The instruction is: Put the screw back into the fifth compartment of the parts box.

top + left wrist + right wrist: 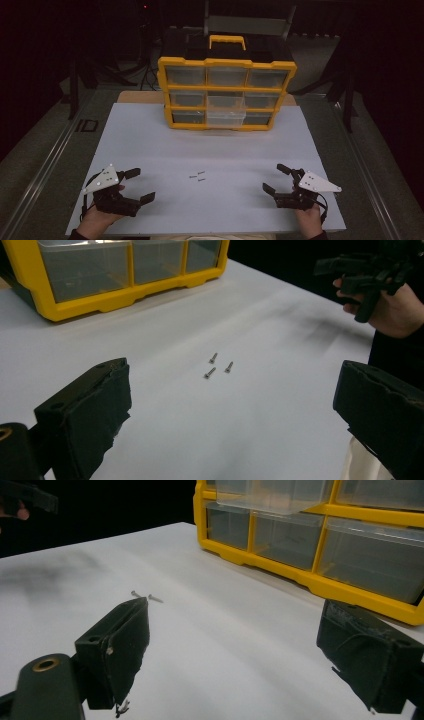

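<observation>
Screws [196, 176], 3, lie between both gaping claws.

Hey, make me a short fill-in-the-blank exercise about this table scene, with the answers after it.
1. The number of small screws lying on the white table is ____.
2. The frame of the drawer organizer is coloured ____.
3. Both the left gripper and the right gripper have their jaws ____.
4. One clear drawer is pulled out; it sits in the ____ column of the organizer.

Missing words: three; yellow; open; middle
</observation>
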The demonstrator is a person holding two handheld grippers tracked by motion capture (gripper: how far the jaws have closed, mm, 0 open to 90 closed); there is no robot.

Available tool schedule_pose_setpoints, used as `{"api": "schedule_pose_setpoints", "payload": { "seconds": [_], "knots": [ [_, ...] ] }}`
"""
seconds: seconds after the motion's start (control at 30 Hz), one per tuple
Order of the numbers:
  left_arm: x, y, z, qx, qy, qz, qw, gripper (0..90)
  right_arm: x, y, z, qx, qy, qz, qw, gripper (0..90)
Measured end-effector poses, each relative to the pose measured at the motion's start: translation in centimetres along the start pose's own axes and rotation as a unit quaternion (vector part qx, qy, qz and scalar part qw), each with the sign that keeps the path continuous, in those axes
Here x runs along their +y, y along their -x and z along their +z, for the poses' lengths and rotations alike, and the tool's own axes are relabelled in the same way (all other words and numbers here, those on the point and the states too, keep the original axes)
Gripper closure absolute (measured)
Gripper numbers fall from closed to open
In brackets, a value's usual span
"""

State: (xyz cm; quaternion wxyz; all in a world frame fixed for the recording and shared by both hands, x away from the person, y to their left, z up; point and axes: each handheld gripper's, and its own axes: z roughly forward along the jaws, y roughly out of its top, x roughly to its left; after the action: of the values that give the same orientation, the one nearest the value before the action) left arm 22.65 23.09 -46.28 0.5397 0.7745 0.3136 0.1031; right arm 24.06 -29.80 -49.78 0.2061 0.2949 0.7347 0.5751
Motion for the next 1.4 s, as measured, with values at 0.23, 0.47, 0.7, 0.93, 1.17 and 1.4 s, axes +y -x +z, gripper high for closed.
{"api": "schedule_pose_setpoints", "payload": {
  "seconds": [0.23,0.47,0.7,0.93,1.17,1.4],
  "knots": [
    [1.7,-0.6,1.4,-0.011,-0.02,0.023,0.9995,4.2,0.0,-0.1,0.1,0.003,0.001,0.001,1.0,13.6],
    [2.8,-1.3,2.3,-0.036,-0.017,0.028,0.9988,7.3,0.0,-0.1,0.1,0.004,0.0,0.001,1.0,13.6],
    [3.6,-1.7,3.9,-0.022,-0.022,0.054,0.9981,7.4,0.1,-0.1,0.1,0.004,0.004,0.001,1.0,13.7],
    [3.8,-1.4,5.9,-0.025,-0.028,0.058,0.9976,11.2,0.0,-0.1,0.1,0.005,0.002,0.002,1.0,13.7],
    [3.3,-1.6,8.0,-0.047,-0.032,0.051,0.9971,16.3,0.0,-0.1,0.1,0.008,0.0,0.001,1.0,13.7],
    [2.7,-1.6,9.6,-0.058,-0.047,0.052,0.9958,24.4,0.0,-0.1,0.1,0.009,0.0,0.002,1.0,13.7]
  ]
}}
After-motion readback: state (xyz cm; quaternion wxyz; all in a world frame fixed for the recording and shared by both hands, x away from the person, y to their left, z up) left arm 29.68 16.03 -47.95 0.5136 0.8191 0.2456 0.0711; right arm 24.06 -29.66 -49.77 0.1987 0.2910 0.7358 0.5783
